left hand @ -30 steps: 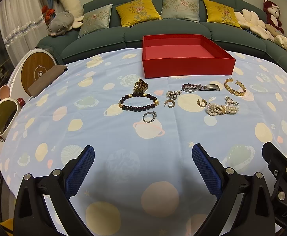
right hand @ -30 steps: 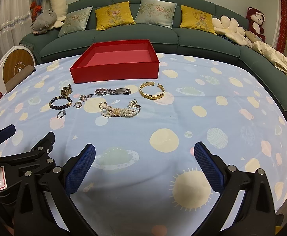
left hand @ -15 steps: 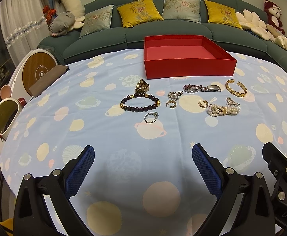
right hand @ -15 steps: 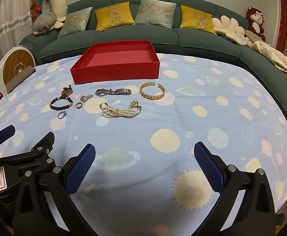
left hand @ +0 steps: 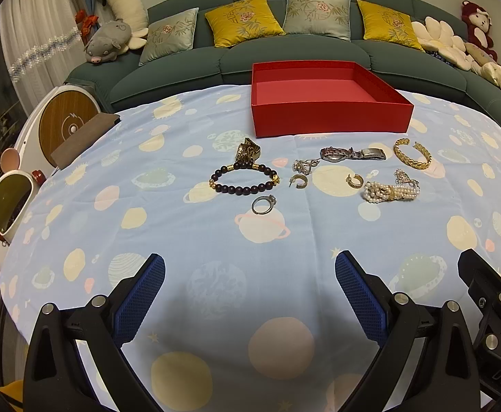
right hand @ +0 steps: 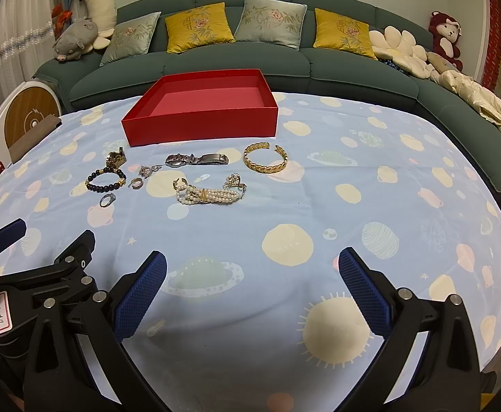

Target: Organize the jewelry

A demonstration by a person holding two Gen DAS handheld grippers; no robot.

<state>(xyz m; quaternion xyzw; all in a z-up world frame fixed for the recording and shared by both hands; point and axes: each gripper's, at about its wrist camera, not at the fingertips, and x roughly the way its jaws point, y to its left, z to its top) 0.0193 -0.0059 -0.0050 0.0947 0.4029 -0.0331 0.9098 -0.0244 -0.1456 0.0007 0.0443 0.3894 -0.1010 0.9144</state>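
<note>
I am holding my left gripper (left hand: 249,286) above the near part of the planet-print tablecloth (left hand: 216,240), its blue-padded fingers (left hand: 140,297) spread wide apart and gripping nothing. My right gripper (right hand: 252,288) is hovering just beside it, also spread wide and holding nothing. All the jewelry is lying on the cloth ahead of me, well apart from both claws. The dark beaded bracelet (left hand: 244,182) is sitting toward the left with a gold-toned watch (left hand: 248,151) touching its far edge, and a silver ring (left hand: 263,204) is lying just in front of it. Two small hoop earrings (left hand: 299,181) are resting near the middle, beside a small silvery tangle (left hand: 304,165) I cannot identify. A steel watch (left hand: 352,153) is stretching between there and the open gold cuff bracelet (left hand: 412,153). The pearl bracelet (left hand: 390,192) is lying nearest my right side. Behind everything, the red box (left hand: 331,124) is standing open at the far side of the table, in front of the green sofa (left hand: 182,68).
</note>
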